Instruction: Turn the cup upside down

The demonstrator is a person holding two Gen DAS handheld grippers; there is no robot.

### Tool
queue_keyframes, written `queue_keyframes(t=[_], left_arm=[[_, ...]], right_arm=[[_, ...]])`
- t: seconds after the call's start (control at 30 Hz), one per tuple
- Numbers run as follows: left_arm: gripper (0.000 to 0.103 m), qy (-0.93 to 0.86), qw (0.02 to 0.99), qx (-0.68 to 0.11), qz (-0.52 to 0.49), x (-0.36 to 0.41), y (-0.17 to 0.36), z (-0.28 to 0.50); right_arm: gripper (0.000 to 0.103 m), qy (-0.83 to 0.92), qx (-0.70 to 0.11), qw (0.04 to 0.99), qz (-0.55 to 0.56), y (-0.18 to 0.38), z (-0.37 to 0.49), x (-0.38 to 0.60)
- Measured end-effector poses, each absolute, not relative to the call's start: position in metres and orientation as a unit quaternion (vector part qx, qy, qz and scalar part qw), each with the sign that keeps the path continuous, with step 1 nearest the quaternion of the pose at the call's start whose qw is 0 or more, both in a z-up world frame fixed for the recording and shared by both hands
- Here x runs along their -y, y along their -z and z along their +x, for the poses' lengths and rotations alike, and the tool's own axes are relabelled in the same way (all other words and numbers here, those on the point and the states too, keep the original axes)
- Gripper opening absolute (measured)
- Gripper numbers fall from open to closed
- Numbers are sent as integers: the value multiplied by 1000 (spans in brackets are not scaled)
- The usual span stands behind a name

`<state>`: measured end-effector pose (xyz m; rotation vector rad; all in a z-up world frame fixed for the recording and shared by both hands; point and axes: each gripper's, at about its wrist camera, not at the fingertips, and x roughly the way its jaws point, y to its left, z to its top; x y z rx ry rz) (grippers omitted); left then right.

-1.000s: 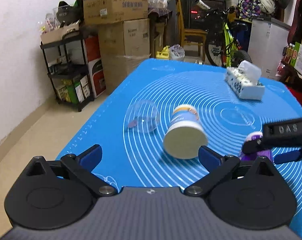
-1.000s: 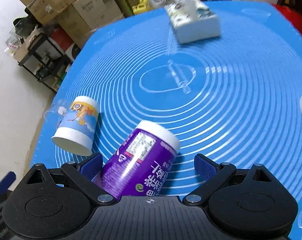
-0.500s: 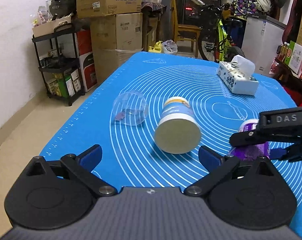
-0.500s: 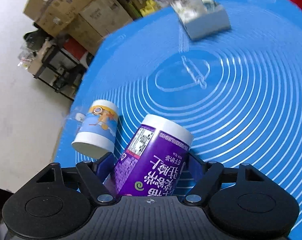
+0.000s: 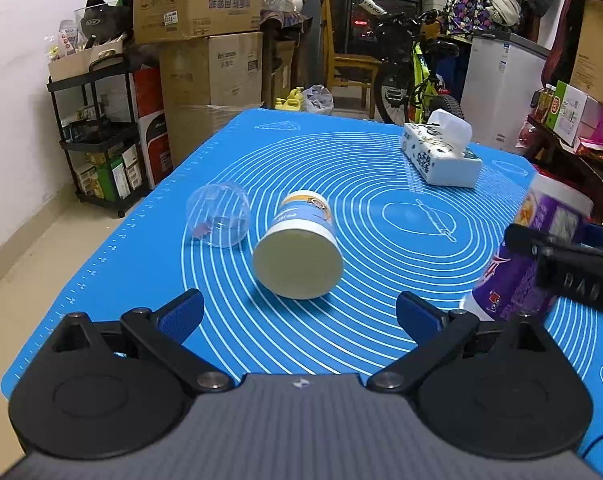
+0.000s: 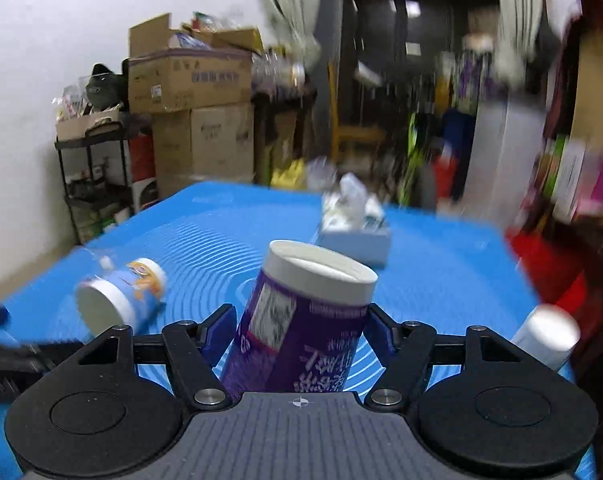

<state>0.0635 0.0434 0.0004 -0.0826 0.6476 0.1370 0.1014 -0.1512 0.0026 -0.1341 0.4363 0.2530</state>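
Right wrist view: right tool [image 6: 299, 326] grips the purple cup [image 6: 297, 328] above the blue bench [image 6: 441, 256]; left tool [image 5: 297, 312] open, empty. Rotate slowly, squeezing gently, then lower it rim-down.

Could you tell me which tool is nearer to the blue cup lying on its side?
Left. The open left tool faces the blue cup, which lies just ahead of its fingertips. The right tool, shut on the purple cup, is off to that cup's right.
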Motion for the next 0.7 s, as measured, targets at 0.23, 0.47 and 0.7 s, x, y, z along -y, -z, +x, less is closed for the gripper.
queue_keyframes(t=[0.23, 0.47, 0.7], left_arm=[[101, -55, 943, -326, -36, -33, 3, 60], [101, -49, 942, -330, -30, -25, 5, 58], [101, -39, 943, -331, -23, -17, 3, 53]], right_arm=[[69, -132, -191, 967, -105, -1, 76, 157], [71, -145, -229, 960, -72, -1, 97, 161], [85, -146, -233, 960, -60, -1, 92, 166]])
